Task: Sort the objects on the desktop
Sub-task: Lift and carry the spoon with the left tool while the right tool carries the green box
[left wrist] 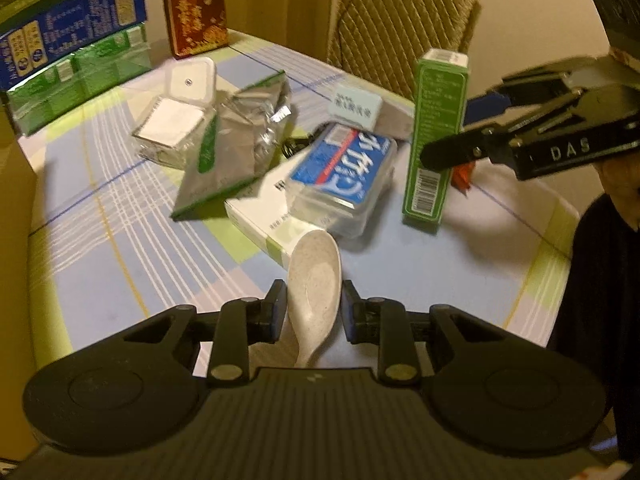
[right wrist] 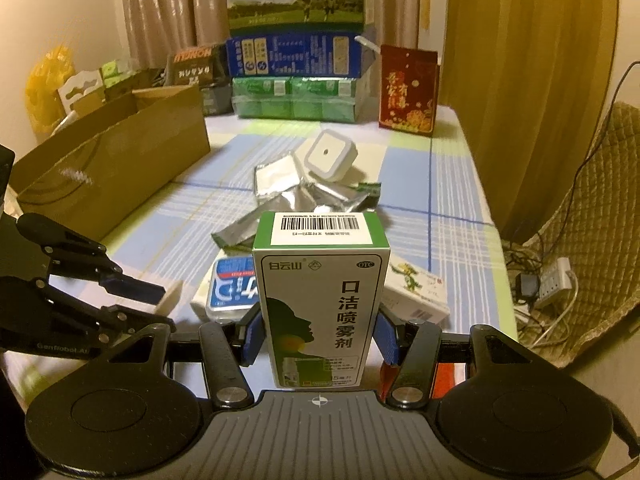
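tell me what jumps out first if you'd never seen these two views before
The tall green and white spray box fills the middle of the right wrist view, upright between the right gripper pads. In the left wrist view, a speckled beige spoon sits between the left gripper pads over the plaid tablecloth. Behind both lies a jumble of packets, with an open cardboard box at the table's left.
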Available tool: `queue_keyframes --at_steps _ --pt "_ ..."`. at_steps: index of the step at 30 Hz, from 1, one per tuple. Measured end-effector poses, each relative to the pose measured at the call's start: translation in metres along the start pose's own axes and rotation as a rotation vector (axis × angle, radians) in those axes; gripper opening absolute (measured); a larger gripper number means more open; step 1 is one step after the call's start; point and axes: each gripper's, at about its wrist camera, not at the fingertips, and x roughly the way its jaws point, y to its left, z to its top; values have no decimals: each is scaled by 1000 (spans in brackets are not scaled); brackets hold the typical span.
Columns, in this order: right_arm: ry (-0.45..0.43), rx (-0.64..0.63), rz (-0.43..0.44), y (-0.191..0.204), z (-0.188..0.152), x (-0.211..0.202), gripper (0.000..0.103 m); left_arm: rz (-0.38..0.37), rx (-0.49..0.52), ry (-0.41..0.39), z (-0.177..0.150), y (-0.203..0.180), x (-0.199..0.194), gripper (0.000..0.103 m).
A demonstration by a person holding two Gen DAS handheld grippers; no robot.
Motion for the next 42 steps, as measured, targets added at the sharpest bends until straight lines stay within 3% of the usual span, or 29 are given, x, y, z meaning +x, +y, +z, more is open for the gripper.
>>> queue_keyframes --at_steps 5,13,21,33,42 --pt "-1 5 6 3 2 1 53 23 -42 -36 8 7 -7 23" --pt "12 10 20 4 -1 7 53 -6 -50 11 4 9 11 24" --pt "12 11 13 2 -2 9 53 -14 -93 24 -3 14 21 32" --pt "18 16 14 1 -4 12 53 63 23 37 -7 -2 18 31" --pt "-12 22 9 2 1 4 53 64 -2 20 -6 1 13 28"
